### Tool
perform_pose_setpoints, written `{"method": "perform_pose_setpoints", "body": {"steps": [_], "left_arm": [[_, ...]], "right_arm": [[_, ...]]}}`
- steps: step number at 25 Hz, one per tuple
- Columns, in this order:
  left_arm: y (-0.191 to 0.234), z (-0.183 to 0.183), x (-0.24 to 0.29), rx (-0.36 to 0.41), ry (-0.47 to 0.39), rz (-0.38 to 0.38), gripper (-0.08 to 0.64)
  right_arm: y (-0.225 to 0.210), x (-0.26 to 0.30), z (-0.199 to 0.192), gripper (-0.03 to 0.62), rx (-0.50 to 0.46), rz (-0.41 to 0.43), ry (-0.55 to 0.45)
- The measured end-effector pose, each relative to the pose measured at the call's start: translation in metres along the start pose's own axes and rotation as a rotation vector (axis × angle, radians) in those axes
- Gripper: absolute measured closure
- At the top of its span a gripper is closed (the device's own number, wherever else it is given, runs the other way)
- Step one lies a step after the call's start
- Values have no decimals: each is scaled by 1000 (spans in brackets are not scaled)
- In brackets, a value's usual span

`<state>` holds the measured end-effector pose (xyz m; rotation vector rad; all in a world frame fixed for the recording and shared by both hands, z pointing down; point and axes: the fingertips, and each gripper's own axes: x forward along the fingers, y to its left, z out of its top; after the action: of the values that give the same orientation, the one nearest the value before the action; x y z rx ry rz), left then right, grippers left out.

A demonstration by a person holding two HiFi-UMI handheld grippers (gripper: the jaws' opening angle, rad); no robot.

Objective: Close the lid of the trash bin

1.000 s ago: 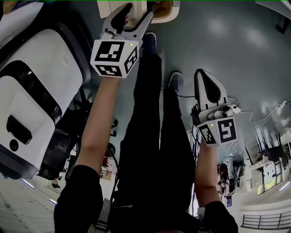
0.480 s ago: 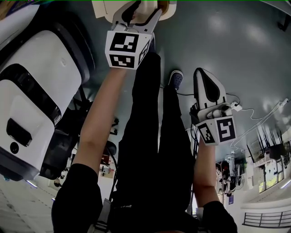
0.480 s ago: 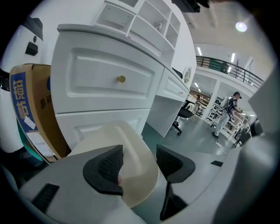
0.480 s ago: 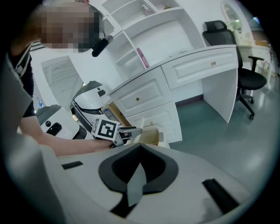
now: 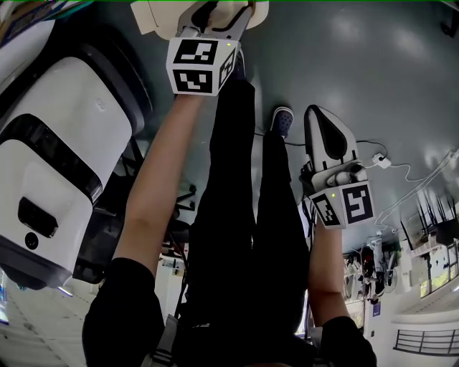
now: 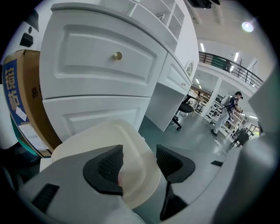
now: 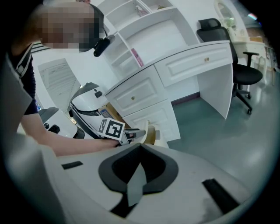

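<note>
The trash bin's cream lid [image 6: 109, 135] lies between the jaws of my left gripper [image 6: 139, 162], which is shut on the lid's edge. In the head view that gripper [image 5: 215, 11] is at the top edge, with the lid [image 5: 154, 14] showing cream on either side of it. The bin's body is hidden below the lid. My right gripper [image 5: 326, 132] hangs apart at the right, above the floor, shut with nothing in it; its own view shows the tips [image 7: 140, 148] meeting. That view also catches the left gripper [image 7: 131, 134] at the lid [image 7: 152, 131].
A large white and black machine [image 5: 57, 165] stands close on the left. Behind the bin are a white cabinet with drawers [image 6: 105, 65] and a cardboard box [image 6: 22, 100]. The person's legs [image 5: 237, 201] fill the middle. Cables [image 5: 401, 179] lie on the floor at right.
The left gripper has moved toward the top edge of the head view, taking the lid with it. The right gripper has hardly shifted.
</note>
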<state>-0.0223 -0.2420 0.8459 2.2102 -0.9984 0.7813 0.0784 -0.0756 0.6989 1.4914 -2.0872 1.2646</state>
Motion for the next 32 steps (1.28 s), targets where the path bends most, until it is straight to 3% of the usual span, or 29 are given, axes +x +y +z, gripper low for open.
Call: {"method": "perform_pose_setpoints", "body": {"steps": [4,11,18,22,26,32], "left_arm": [[0,-11,15,3,29,-2,314],[0,-25,37,-19,69,-24,314],[3,-34,49,-84,109,-55,314],[4,-41,56,-59,147,-52,314],[6,-41,59,-119,148,-57,314],[4,-39,58,-89,144,-64,314]], "right_arm": [[0,4,-1,589,-5,16,-8],[13,8,-10,589,-111,34,14],[18,8,-11,589,-107,40,13],[21,8,-11,589,-102,44,12],[21,10,-12,589,-100,52,12],[23,7,-12,589,-94,48,2]]}}
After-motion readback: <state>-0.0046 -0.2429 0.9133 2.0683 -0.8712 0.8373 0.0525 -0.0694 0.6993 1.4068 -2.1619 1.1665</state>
